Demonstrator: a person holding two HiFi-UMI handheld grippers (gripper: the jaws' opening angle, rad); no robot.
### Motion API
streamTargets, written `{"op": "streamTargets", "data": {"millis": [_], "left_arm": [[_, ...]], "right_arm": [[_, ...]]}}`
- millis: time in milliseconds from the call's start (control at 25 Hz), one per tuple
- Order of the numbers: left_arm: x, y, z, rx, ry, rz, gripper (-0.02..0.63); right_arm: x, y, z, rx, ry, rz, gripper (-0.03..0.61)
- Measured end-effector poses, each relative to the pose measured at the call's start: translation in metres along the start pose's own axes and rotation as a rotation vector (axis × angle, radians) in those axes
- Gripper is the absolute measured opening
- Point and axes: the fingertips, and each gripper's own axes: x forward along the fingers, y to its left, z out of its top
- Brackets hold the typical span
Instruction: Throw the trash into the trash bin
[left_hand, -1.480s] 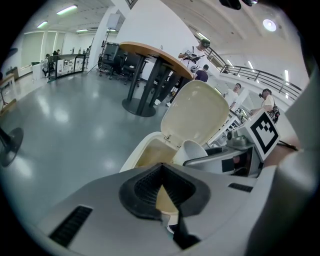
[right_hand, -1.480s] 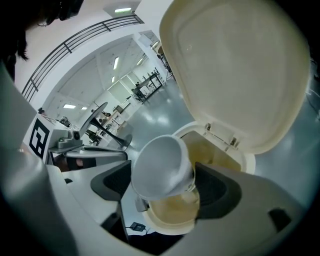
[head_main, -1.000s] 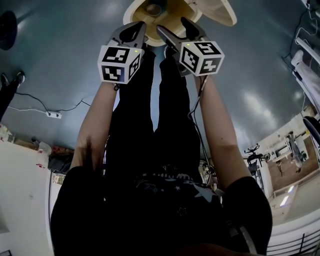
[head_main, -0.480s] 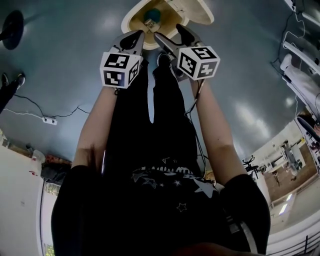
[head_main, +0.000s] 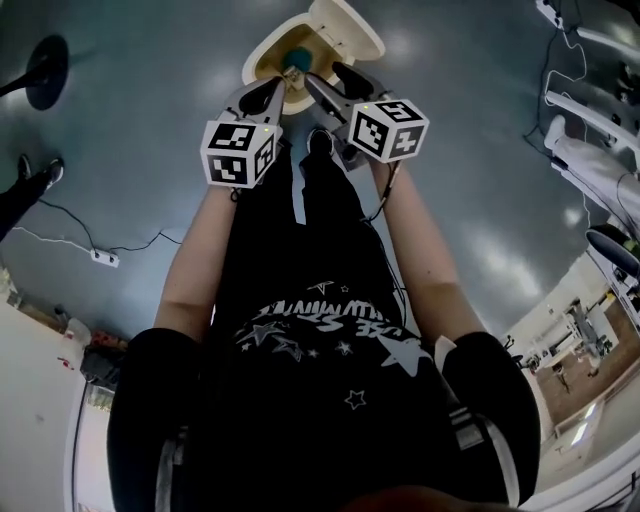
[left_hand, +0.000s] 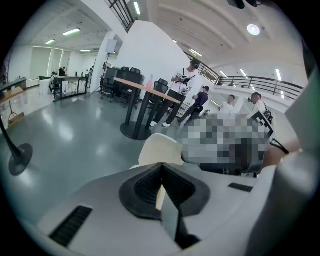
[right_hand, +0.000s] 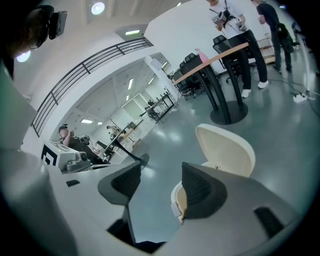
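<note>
Glossy grey floor (head_main: 140, 150) fills the head view. Person (head_main: 320, 370) standing, dark star-print shirt, both bare forearms held out ahead and down. Cream trash bin (head_main: 262, 55) on the floor just past the gripper tips, its lid (head_main: 345, 25) swung up and open; the right gripper view shows the same bin (right_hand: 176, 197) low beside the right-hand pad, with the lid (right_hand: 225, 150) upright behind it. Long table (right_hand: 210, 59) on black legs farther back, with people standing by it. White power strip (head_main: 105, 258) with its cable on the floor, well off to the left. Left gripper (head_main: 272, 88) above the near rim of the bin: jaws together, pads meeting, nothing between them (left_hand: 160, 172). Right gripper (head_main: 325, 80) alongside it: jaws apart and closing, only floor and bin rim seen through the gap (right_hand: 160, 182). Trash (head_main: 297, 57), a small teal piece, lies inside the bin, clear of both grippers.
</note>
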Motion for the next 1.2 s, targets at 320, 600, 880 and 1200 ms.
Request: {"op": "streamTargets", "data": {"millis": [320, 600, 880, 1200], "left_arm": [[-0.028, -0.032, 0.036, 0.031, -0.044, 0.004, 0.011], [-0.049, -0.071, 0.074, 0.094, -0.111, -0.002, 0.011], [-0.079, -0.093, 0.091, 0.139, -0.163, 0.017, 0.011], [-0.099, -0.121, 0.099, 0.146, -0.23, 0.056, 0.011]], "right_arm": [[-0.043, 0.033, 0.015, 0.004, -0.004, 0.038, 0.156], [-0.088, 0.056, 0.046, -0.088, -0.04, 0.078, 0.125], [-0.128, 0.072, 0.069, -0.114, -0.105, 0.121, 0.072], [-0.168, 0.082, 0.066, -0.23, -0.095, 0.155, 0.032]]}}
